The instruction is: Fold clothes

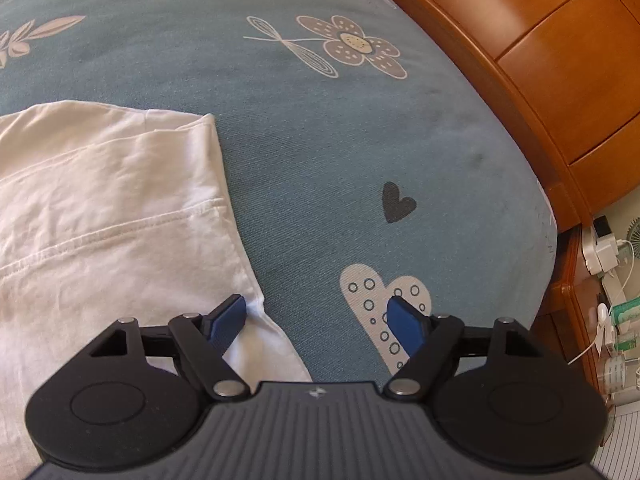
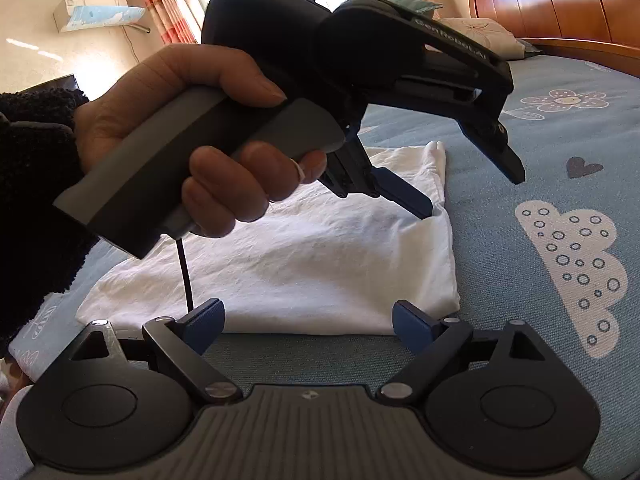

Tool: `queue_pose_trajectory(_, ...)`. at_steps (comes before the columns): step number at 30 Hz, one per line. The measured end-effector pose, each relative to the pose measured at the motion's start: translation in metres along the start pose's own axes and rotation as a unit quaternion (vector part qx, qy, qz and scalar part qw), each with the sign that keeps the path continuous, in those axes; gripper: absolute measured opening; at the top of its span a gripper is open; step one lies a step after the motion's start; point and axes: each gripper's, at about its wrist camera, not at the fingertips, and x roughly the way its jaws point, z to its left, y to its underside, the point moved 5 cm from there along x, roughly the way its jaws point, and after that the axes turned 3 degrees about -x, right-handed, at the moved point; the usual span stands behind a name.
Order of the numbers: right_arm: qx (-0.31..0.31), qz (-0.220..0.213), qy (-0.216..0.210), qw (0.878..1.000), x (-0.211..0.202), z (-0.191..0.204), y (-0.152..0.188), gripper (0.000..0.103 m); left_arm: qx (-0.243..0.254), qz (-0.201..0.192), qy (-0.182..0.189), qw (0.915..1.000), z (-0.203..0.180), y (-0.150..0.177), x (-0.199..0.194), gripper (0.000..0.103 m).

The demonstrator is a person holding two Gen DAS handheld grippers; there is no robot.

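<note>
My left gripper (image 1: 318,318) and right gripper (image 2: 308,320) both gape wide, gripping nothing. The white garment (image 2: 312,260), seemingly a folded shirt, lies on the bedsheet (image 1: 340,140) near the bed's wooden edge.

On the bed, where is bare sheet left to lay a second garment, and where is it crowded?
Free: the blue sheet between the folded white garment and the wooden headboard, around the flower print and dark heart. Crowded: the garment's corner, where the left hand-held gripper hangs open, and its near edge by the right hand-held gripper.
</note>
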Motion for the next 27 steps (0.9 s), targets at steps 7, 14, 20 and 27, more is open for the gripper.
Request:
queue_pose_trajectory(7, 0.006, 0.000, -0.013, 1.000, -0.002, 0.000, 0.001, 0.101, 0.035, -0.040, -0.023, 0.9983, -0.005, -0.004, -0.052, 0.078)
queue_pose_trajectory(14, -0.011, -0.005, -0.004, 1.000, 0.002, 0.005, 0.005, 0.103, 0.002, -0.108, -0.093, 0.9898, 0.045, 0.018, -0.153, 0.081)
queue_pose_trajectory(20, -0.023, -0.030, 0.011, 0.999, 0.004, 0.009, 0.009, 0.103, -0.058, -0.188, -0.132, 0.9716, 0.115, 0.053, -0.246, 0.094)
queue_pose_trajectory(27, -0.124, -0.014, 0.088, 0.988, 0.009, 0.036, 0.017, 0.103, -0.172, -0.202, -0.090, 0.9601, 0.219, 0.119, -0.271, 0.094)
